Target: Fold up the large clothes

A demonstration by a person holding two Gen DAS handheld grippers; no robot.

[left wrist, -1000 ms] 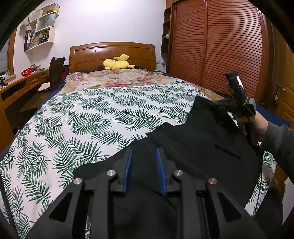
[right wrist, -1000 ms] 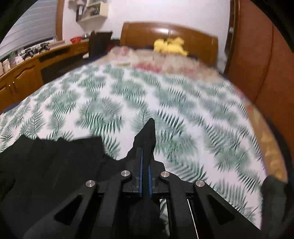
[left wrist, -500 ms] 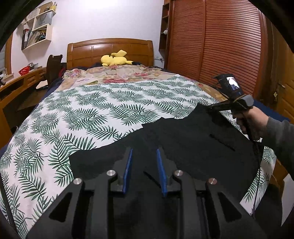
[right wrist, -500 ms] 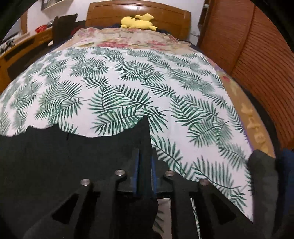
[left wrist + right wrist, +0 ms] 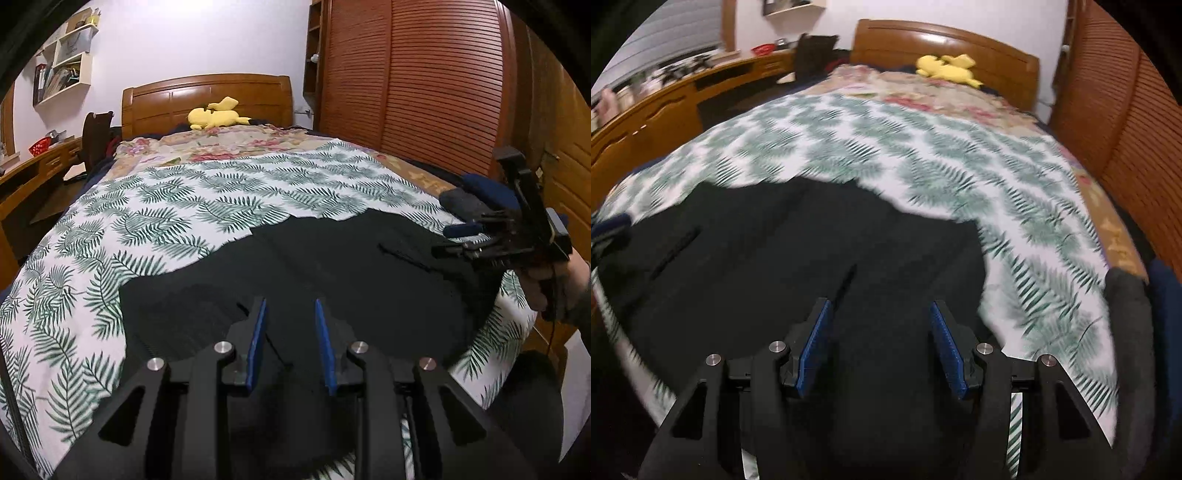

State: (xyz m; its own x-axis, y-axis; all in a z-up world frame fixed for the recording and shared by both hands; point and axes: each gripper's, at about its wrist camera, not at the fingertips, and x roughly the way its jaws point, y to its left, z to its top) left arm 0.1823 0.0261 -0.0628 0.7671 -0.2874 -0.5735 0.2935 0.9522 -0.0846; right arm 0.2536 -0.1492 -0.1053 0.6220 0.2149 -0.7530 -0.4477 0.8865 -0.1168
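The large black fabric garment (image 5: pixel 332 266) lies spread flat across the near end of the bed, its ragged far edge ahead of both pairs of fingers and its bulk running under them. Your left gripper (image 5: pixel 290 343) hangs over the garment's near part with its blue pads (image 5: pixel 255 347) a narrow gap apart; cloth shows dark between them, but you cannot tell whether they pinch it or only hover above it. Your right gripper (image 5: pixel 882 343) has its blue-lined fingers (image 5: pixel 814 343) parted wide, having just been opening, and the garment lies loose below them with nothing pressed between the pads. From the left view you see that same gripper off to the right of your left fingers, carried by your right hand (image 5: pixel 554 284) over the garment's right edge. Under the garment is a white bedspread printed with green fern leaves (image 5: pixel 155 221). Well beyond the fingertips, a floral quilt (image 5: pixel 221 146) covers the head of the bed, where a yellow plush toy (image 5: pixel 216 116) rests against the wooden headboard (image 5: pixel 207 96). Right of the fingers stands a slatted reddish-brown wardrobe (image 5: pixel 424 81).
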